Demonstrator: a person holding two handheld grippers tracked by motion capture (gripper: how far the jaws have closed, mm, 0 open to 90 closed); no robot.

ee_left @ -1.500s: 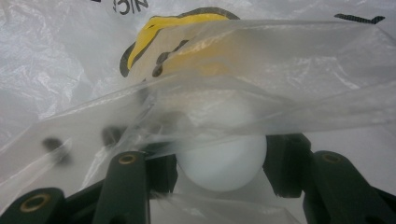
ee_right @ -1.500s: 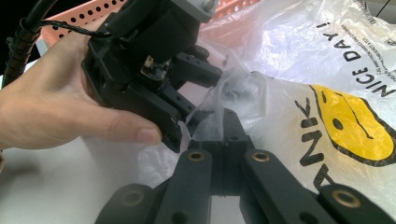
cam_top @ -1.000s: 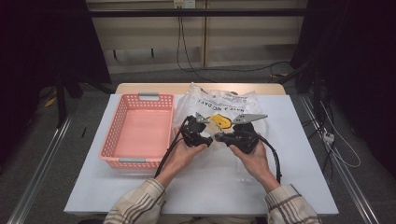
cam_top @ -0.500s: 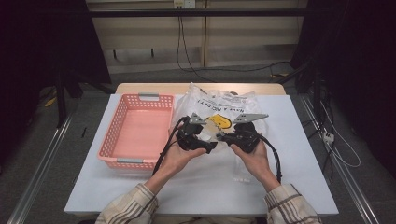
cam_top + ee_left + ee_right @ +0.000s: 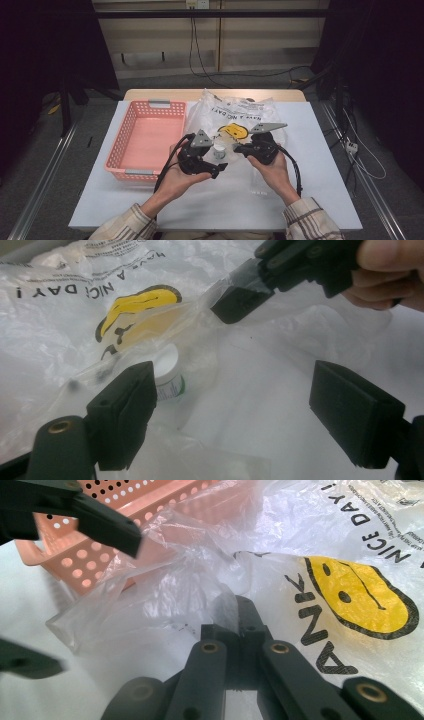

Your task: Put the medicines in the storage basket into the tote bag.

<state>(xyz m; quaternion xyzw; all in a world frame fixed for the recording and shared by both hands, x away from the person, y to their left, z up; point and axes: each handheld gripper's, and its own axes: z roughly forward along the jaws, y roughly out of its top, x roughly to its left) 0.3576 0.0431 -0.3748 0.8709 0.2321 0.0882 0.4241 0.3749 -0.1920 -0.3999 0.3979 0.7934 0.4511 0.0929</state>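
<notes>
- The right gripper [image 5: 243, 148] has its jaws squeezed tight on a fold of the clear plastic bag [image 5: 240, 112]. In the right gripper view the thin plastic bunches up right at the closed tips [image 5: 235, 611].
- It looks like this gripper pinches the bag so that the mouth lifts and stays open.
- The left gripper [image 5: 245, 405] has its jaws spread wide, and they have just been opening. Nothing is between them. The pads [image 5: 127, 405] touch no plastic.
- In the high view the left gripper [image 5: 220, 167] sits a little nearer the front edge of the table [image 5: 100, 200] than the right one, with a small gap between the two.
- Just past the left jaw stands a small white jar [image 5: 167, 377] with a green band on its label. It is upright and looks to be inside the bag, under the raised plastic. In the high view the jar [image 5: 218, 151] sits between the two grippers.
- I think the left gripper is open because it has let go of the jar and is free now.
- The bag lies in the middle of the table and reaches the back edge. It has a yellow smiley face [image 5: 234, 131] and black words on it.
- A pink basket [image 5: 131, 131] sits at the left side of the table, touching the bag's edge. It has nothing in it.
</notes>
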